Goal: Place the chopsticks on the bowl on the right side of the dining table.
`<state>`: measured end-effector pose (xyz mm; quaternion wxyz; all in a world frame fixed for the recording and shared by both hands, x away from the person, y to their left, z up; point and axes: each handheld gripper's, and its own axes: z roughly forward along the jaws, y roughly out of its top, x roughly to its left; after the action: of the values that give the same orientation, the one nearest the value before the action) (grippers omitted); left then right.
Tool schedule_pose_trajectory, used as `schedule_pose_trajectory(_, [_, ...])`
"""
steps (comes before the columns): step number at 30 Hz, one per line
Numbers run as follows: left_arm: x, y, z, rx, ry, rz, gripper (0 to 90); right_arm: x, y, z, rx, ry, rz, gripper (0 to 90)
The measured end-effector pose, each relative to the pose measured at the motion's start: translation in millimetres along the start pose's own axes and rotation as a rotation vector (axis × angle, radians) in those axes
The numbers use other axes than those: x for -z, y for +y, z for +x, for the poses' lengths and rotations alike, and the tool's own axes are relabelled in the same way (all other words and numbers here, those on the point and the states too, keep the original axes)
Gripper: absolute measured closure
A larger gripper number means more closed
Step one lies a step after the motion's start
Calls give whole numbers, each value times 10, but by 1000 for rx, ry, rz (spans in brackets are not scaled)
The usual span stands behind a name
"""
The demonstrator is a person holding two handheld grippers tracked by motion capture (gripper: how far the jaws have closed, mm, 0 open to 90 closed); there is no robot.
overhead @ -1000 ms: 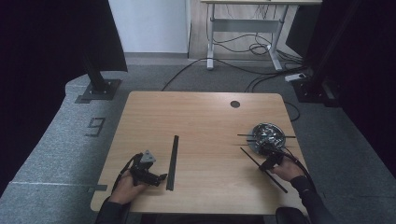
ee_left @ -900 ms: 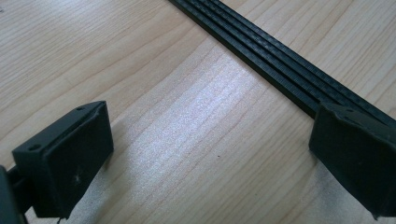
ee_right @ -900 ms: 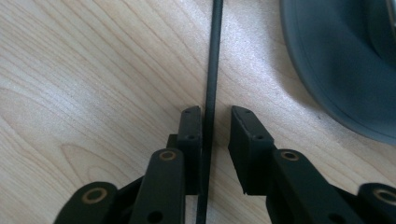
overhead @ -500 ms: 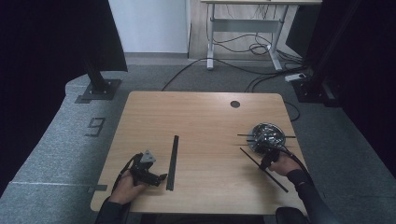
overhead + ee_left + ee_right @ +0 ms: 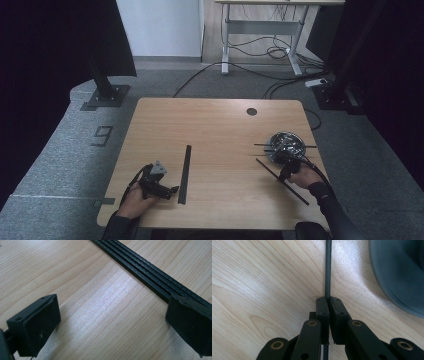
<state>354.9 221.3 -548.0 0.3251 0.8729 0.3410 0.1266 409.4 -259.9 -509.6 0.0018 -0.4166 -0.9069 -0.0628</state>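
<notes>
The right gripper view shows the right gripper (image 5: 327, 300) pinching a thin black rod (image 5: 327, 267); the left gripper (image 5: 110, 322) gapes wide beside a ribbed black strip (image 5: 150, 277)

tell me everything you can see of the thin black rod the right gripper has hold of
The thin black rod is slim, straight, dark and matte. It lies flat on the wooden table, slanting from near the round metal object toward the near right edge. The right gripper is shut on it partway along, one jaw pressed against each side.
</notes>
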Motion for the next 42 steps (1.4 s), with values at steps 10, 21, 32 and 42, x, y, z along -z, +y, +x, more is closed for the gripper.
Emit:
schedule_pose_trajectory(10, [0,0,0,0,0,0,0,288,-60,51,18,28,-81,856])
schedule_pose_trajectory(21, [0,0,0,0,0,0,0,560,-74,158,57,43,-124,855])
schedule_pose_trajectory(32, [0,0,0,-1,0,0,0,823,-48,132,56,27,-175,855])
schedule_pose_trajectory(42, [0,0,-1,2,0,0,0,917,36,-71,8,-33,-199,854])
